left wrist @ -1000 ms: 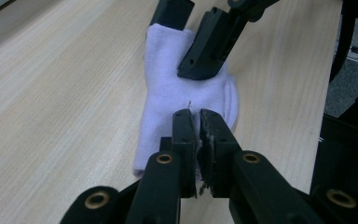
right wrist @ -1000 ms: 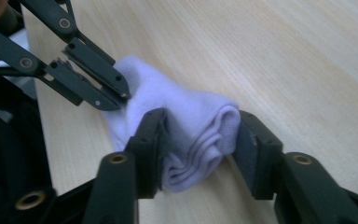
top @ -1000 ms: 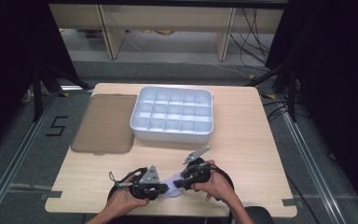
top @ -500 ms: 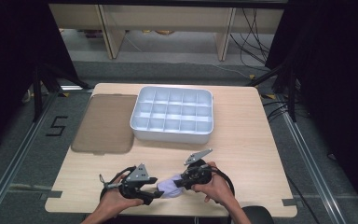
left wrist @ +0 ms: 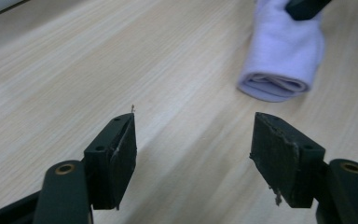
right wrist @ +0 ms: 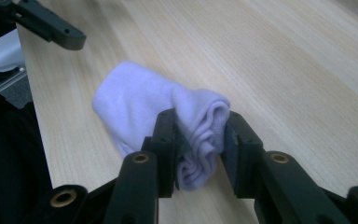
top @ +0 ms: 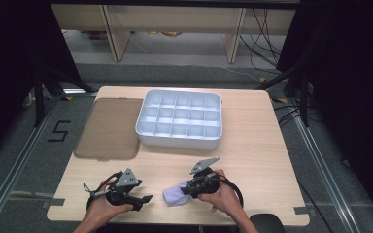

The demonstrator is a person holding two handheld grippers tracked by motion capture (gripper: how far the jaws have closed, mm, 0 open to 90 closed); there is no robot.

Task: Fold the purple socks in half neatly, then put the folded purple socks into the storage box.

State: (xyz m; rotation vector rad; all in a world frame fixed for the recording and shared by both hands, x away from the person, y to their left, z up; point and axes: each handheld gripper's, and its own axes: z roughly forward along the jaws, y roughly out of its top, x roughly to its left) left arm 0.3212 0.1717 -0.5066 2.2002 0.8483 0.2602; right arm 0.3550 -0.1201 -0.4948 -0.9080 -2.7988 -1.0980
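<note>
- Sock [top: 176, 196], pale lilac and folded into a thick bundle, lies near the table's [top: 257, 141] front edge, about midway between the front corners.
- Right gripper [top: 190, 190] grips one end of the sock; in the right gripper view both black jaws press into the folds of the sock [right wrist: 168, 116], squeezing the cloth between the pads.
- Rest of the bundle rests on the bare wood, its free end pointing toward the left gripper [top: 145, 199].
- Left gripper sits near the front-left corner, just beside the sock but apart from it. Its jaws have just been opening and stand wide apart with nothing between them; the left gripper view shows only wood grain in the gap, the sock [left wrist: 282, 60] lying beyond the right-hand jaw.
- Pads [left wrist: 279, 154] on the left gripper look worn and ragged at the edges.
- Compartment tray [top: 180, 119], white with a grid of cells, stands toward the table's back edge, around its middle.
- Brown translucent lid [top: 110, 128] lies flat just beside the tray, toward the back-left corner.
- Hands hold both grippers from the front edge.
</note>
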